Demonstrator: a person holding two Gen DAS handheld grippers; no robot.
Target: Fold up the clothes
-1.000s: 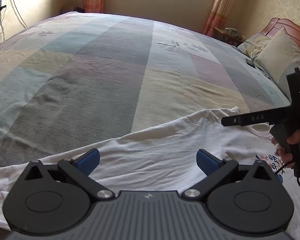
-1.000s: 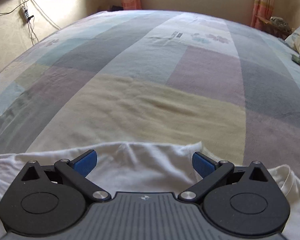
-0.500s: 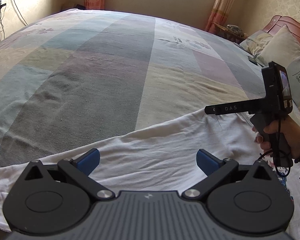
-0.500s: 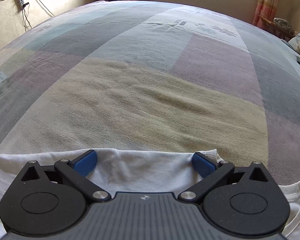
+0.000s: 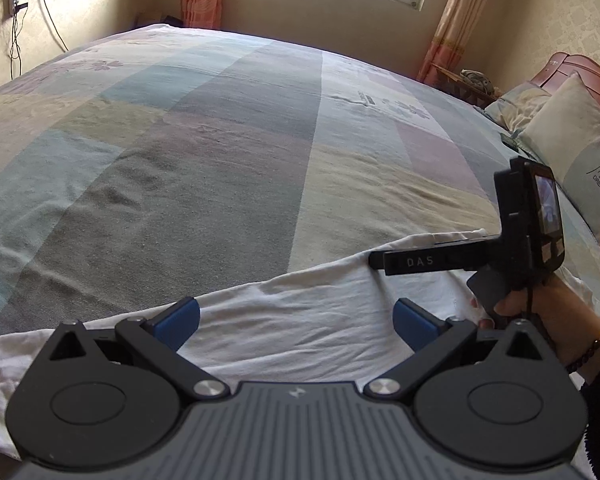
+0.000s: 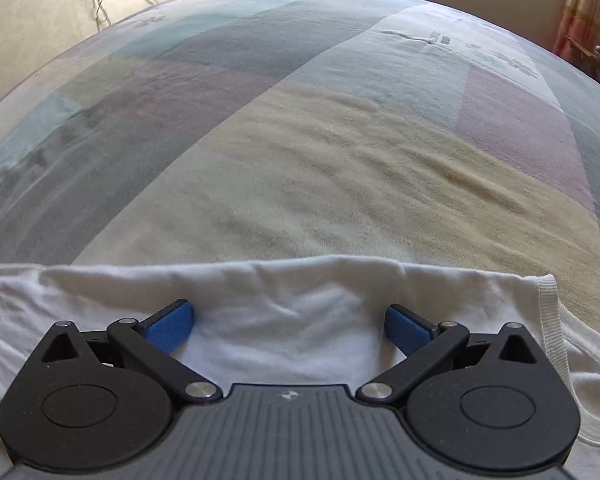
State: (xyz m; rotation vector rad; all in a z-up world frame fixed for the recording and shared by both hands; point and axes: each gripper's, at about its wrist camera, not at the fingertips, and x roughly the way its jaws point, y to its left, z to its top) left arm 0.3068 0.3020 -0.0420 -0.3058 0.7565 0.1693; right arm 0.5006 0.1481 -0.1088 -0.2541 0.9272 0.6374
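Note:
A white T-shirt (image 5: 300, 312) lies flat along the near edge of the bed. My left gripper (image 5: 296, 320) hovers open over the shirt's body, its blue pads wide apart with nothing between them. In the left wrist view the right gripper's black body (image 5: 516, 240) is held by a hand at the right, over the shirt's far edge. My right gripper (image 6: 288, 328) is open above the shirt (image 6: 292, 304), close to its folded far edge. The ribbed collar (image 6: 552, 320) curves at the right.
The bed (image 5: 220, 140) carries a patchwork sheet in grey, teal, beige and pink. Pillows (image 5: 576, 152) and a wooden headboard (image 5: 580, 68) stand at the right. A window and orange curtains (image 5: 448, 16) are behind. Cables hang on the left wall (image 5: 16, 4).
Both grippers stayed open. The right gripper rose and tilted down toward the shirt's far edge, which now shows more cloth in its view. The left view barely shifted.

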